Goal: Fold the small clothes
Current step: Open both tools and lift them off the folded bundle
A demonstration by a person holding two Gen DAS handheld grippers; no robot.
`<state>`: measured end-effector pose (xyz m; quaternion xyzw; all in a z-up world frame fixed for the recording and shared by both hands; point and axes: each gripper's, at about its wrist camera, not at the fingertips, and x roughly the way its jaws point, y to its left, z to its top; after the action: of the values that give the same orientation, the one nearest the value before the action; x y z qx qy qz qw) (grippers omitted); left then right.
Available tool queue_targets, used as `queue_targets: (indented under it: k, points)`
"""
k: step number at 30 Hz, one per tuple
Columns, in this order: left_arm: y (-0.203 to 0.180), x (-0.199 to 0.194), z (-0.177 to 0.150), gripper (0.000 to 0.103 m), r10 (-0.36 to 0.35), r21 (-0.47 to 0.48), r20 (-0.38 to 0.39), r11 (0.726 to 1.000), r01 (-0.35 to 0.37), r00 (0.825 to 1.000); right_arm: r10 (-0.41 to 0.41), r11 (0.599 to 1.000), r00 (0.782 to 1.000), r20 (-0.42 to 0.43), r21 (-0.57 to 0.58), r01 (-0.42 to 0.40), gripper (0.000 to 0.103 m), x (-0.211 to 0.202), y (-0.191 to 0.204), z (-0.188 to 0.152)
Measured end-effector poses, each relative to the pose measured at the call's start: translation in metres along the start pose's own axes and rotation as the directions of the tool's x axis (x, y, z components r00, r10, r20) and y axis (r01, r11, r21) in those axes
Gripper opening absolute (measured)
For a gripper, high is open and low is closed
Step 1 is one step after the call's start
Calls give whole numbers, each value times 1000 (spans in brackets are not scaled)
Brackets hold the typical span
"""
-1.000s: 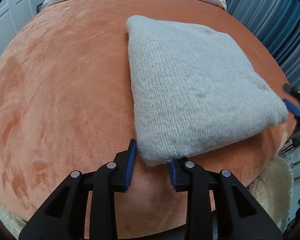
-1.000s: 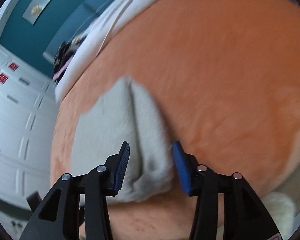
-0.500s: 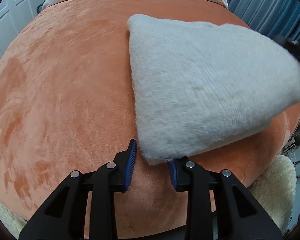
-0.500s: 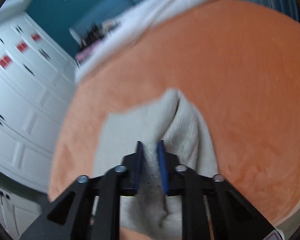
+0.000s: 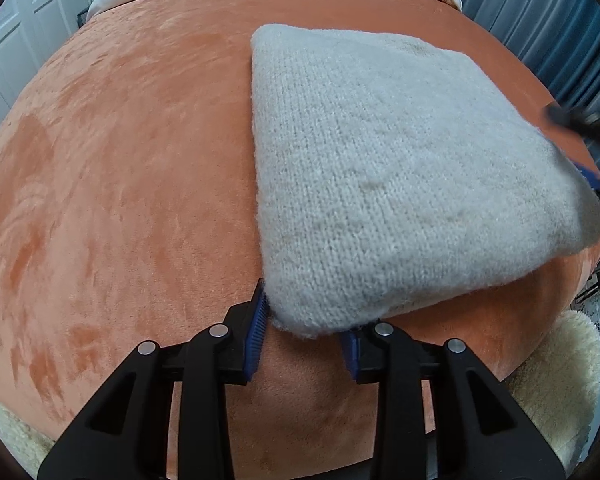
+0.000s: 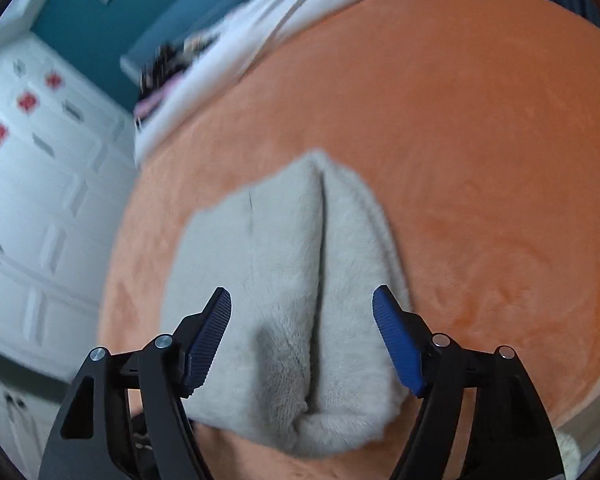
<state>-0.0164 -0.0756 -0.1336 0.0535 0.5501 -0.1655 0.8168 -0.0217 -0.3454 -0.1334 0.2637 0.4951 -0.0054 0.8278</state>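
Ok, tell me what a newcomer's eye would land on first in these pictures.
First the folded cream knit garment lying flat on the big orange plush bedspread. Then the left gripper, at the garment's near corner, and the right gripper, whose jaws have just been opening and now stand wide, pads clear of the garment's folded end between them.

Each black gripper [image 5: 304,332] [image 6: 302,328] has ribbed blue pads and silver screws.

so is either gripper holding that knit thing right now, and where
The left gripper grips the near corner of the folded knit garment. The right gripper holds nothing: its jaws have just opened, astride the garment's end.
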Motion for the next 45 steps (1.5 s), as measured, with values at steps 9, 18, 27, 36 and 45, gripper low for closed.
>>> queue_targets:
  k: [9,18,27,36,45]
  points:
    - [0,1,1,32,-15,-8,-3,1000,15,1000,-49,993,986,159,-94,65,18,-47,-4,13]
    - [-8,-6,3,34,20,19,-19,1000,-19,1000,36,996,979,201,77,-52,25,-79,-37,-16]
    - [-20,-28,-5,35,29,46,-36,999,-28,999,-135,985,989,64,-99,140,24,-43,-22,-44]
    - [-22,-42,-9,35,25,32,-23,999,-24,999,-128,979,991,-41,-163,120,14,-12,-12,-48]
    - [-4,-82,25,87,-174,-121,106,975,187,979,-37,999,984,176,25,33,75,-99,-34,-21]
